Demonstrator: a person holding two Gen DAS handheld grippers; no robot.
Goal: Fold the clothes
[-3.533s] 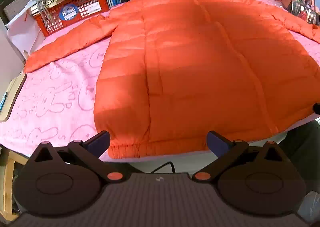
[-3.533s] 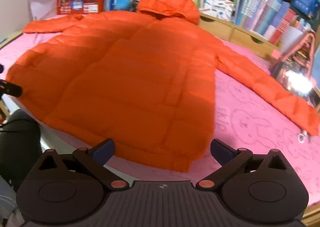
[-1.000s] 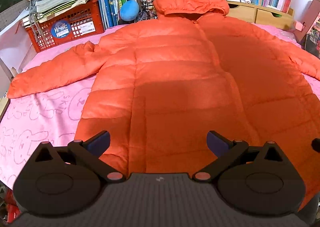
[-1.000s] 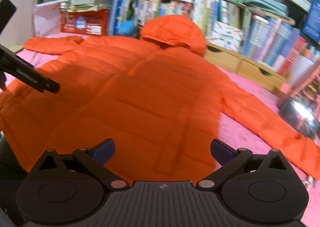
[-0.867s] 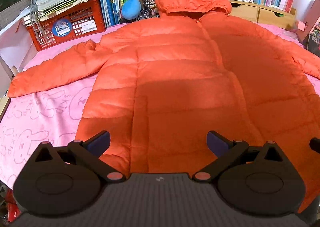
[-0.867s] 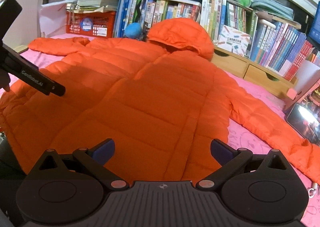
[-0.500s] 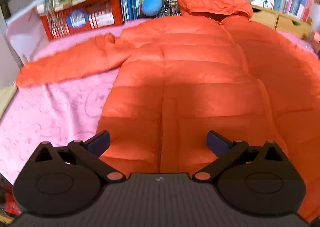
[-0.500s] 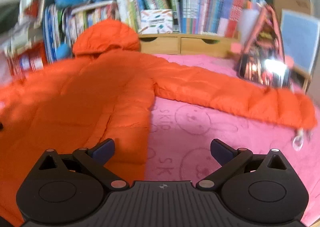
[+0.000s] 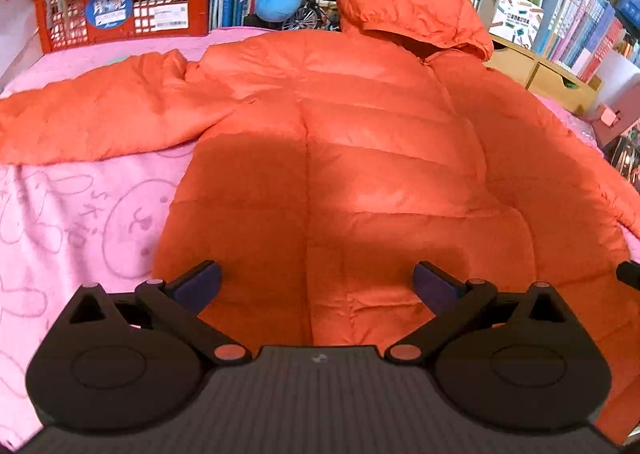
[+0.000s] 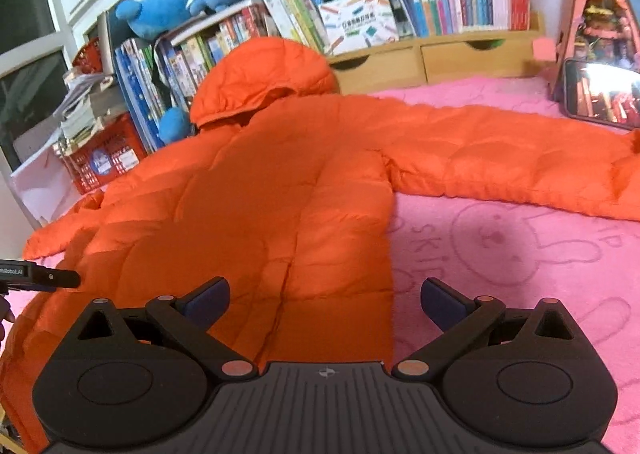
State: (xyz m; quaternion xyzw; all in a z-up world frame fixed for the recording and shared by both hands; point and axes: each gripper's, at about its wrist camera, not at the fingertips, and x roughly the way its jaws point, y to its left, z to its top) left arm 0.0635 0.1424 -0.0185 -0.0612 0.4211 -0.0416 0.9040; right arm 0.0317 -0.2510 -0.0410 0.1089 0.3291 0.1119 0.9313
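Both jaws released: left gripper (image 9: 316, 280), right gripper (image 10: 325, 298) over the orange hooded puffer jacket (image 9: 360, 173), flat on the pink blanket (image 10: 500, 254). Risk: slick padding slips, sleeve (image 10: 500, 169) folds crooked.

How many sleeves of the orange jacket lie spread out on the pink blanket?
2: the left sleeve stretches towards the red crate; the right sleeve reaches towards the phone.
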